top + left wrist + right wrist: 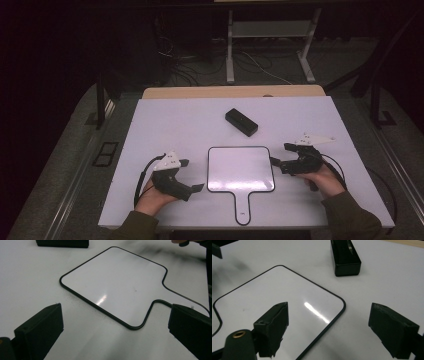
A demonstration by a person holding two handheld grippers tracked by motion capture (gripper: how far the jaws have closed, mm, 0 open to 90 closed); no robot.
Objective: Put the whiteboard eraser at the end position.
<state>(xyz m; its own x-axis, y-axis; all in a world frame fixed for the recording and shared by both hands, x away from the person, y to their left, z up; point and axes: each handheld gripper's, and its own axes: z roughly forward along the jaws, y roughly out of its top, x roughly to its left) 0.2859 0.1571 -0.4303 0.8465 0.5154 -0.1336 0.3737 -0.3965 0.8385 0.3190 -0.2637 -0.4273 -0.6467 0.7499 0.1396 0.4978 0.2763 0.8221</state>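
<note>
A white table (165, 125) is seen at frame centre. A paddle-shaped whiteboard (240, 170) lies at lower centre, a black box (241, 122) above it. The left gripper (189, 175) and right gripper (280, 156) are held on either side, jaws apart.

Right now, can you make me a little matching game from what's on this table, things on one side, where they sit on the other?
Things:
1. paddle-shaped whiteboard
2. black box
3. left gripper
4. right gripper

Places:
A. far side of the table, beyond the board
B. at the board's right edge, open
C. middle, handle toward the person
D. at the board's left edge, open

Pairs: 1-C, 2-A, 3-D, 4-B
</note>
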